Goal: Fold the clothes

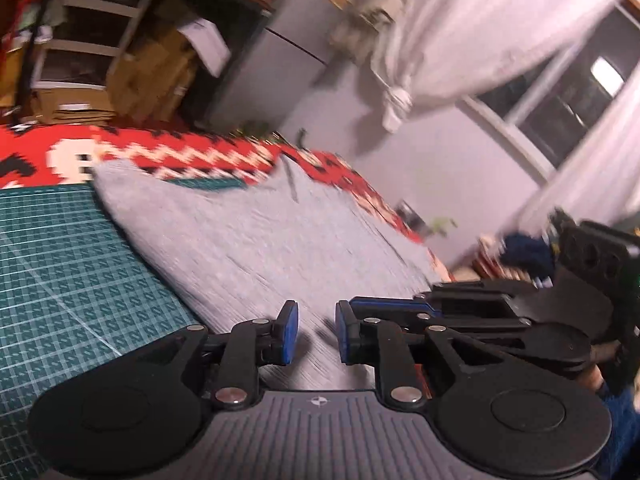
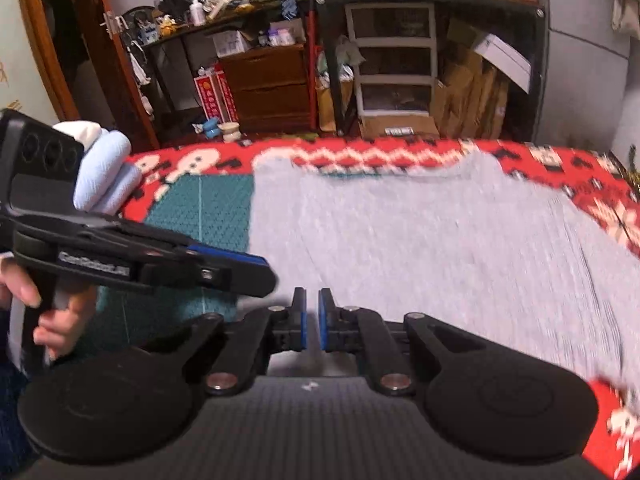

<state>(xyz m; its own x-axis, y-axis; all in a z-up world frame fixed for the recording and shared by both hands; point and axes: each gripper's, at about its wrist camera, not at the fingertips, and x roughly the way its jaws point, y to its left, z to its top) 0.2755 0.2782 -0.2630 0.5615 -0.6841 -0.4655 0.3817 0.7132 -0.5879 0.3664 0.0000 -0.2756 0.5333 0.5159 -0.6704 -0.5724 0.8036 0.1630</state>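
Note:
A grey garment (image 1: 248, 240) (image 2: 420, 232) lies spread flat across a green cutting mat (image 1: 60, 260) (image 2: 208, 208) and a red patterned blanket (image 1: 200, 152) (image 2: 560, 160). My left gripper (image 1: 316, 332) hovers over the garment's near edge, open, with nothing between its blue pads. It also shows from the side in the right wrist view as the left gripper (image 2: 256, 276), held by a hand (image 2: 52, 312). My right gripper (image 2: 313, 320) is just above the garment's near edge, its pads a narrow gap apart and empty. Its side shows beside my left gripper as the right gripper (image 1: 400, 308).
A stack of folded pale blue cloth (image 2: 108, 176) sits at the blanket's left edge. Cluttered shelves, drawers and cardboard boxes (image 2: 392, 60) stand behind the bed. A window with white curtains (image 1: 560, 100) is on the right. Both views are motion blurred.

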